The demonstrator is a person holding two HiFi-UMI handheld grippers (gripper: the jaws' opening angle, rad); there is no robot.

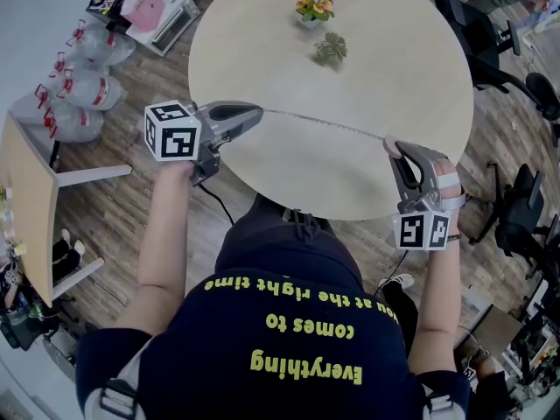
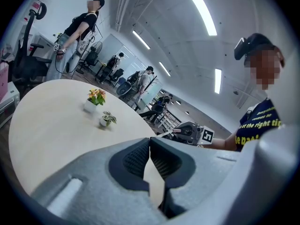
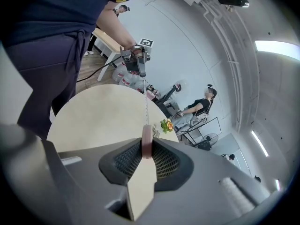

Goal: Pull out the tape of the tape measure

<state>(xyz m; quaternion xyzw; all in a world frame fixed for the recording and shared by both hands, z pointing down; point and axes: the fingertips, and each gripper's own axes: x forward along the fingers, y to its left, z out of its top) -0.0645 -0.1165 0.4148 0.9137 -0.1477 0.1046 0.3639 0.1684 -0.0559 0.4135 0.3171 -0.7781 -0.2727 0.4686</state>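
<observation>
1. Broadly, the job looks well along. A long run of tape (image 1: 324, 124) is already out across the near part of the round table (image 1: 262, 51). What is left is a guess, since no view shows how much remains wound inside.
2. Surroundings: there is open floor beyond both rims. Office chairs (image 1: 481, 33) stand off to the right. A side desk (image 1: 26, 199) and tied bags (image 1: 83, 86) lie off to the left. All are well apart from the grippers, so I judge there is room to spread the arms wider on either side. The person stands close against the near rim, so there is little room to draw back that way.
3. Left gripper (image 1: 259, 112): it sits at the table's left rim with its jaws pressed flat together, pinching the tape's free end.
4. Right gripper (image 1: 391, 145): it sits at the near-right rim. Its jaws stand part-way apart and are clamped on the pink case (image 3: 146, 144), which sits edge-on between the pads.
5. Tape: a thin straight line from one gripper to the other, taut by the look of it. I cannot tell whether it touches the tabletop or runs just above it.
6. Flower pot (image 1: 313, 7) and small plant (image 1: 331, 49): both stand on the far half of the table, well apart from the tape. They are no obstacle unless the line swings that way.
</observation>
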